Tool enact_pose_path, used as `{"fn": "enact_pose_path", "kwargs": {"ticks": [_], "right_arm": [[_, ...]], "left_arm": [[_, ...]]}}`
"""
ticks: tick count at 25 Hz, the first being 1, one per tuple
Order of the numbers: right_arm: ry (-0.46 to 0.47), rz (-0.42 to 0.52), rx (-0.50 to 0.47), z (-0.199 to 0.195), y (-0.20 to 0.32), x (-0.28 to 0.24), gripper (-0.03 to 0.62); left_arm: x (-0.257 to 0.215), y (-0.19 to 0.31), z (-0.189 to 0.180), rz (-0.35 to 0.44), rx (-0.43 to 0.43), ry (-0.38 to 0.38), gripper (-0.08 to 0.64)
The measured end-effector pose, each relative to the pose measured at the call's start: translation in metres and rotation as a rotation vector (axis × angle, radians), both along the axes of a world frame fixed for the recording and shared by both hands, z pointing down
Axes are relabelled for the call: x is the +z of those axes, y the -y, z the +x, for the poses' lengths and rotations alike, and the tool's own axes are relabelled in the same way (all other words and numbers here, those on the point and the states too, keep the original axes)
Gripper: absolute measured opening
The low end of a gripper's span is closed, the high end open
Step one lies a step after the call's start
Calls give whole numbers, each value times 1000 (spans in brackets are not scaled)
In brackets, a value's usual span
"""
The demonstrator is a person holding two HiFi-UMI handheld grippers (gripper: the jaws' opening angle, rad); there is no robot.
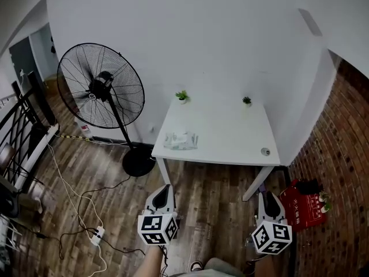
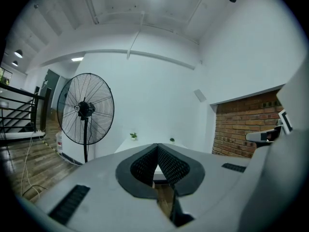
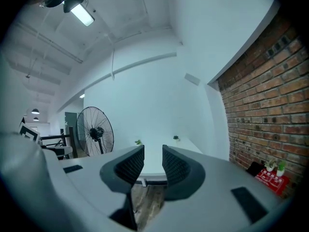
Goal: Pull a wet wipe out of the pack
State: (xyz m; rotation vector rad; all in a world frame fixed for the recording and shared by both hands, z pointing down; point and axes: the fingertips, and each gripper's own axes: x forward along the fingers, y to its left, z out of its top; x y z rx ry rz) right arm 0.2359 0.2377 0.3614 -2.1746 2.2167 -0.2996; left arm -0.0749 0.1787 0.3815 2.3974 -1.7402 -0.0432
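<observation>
1. The wipe pack lies flat on the white table, near its front left corner. Neither gripper touches it.
2. The left gripper is held low over the wooden floor, in front of the table and well apart from the pack. In the left gripper view its jaws meet at the tips, and the left gripper has hold of nothing.
3. The right gripper hangs near the table's front right leg, also short of the table. In the right gripper view its jaws stand a little apart with a clear gap, and only the table edge and floor show through the gap of the right gripper.
4. Two small potted plants stand at the table's far edge against the white wall, one at the left and one at the right.
5. A small round thing sits near the table's front right corner; what it is cannot be told.
6. A big standing fan stands left of the table.
7. A red bag rests on the floor by the brick wall, right of the right gripper.
</observation>
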Motion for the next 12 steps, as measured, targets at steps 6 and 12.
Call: {"fn": "enact_pose_path", "kwargs": {"ticks": [6,12], "right_arm": [[18,-45,20,7,9,17,112],[36,-44,26,20,41,25,112]], "left_arm": [[16,11,3,-40,13,10,2],[24,41,11,-52,9,18,2]]}}
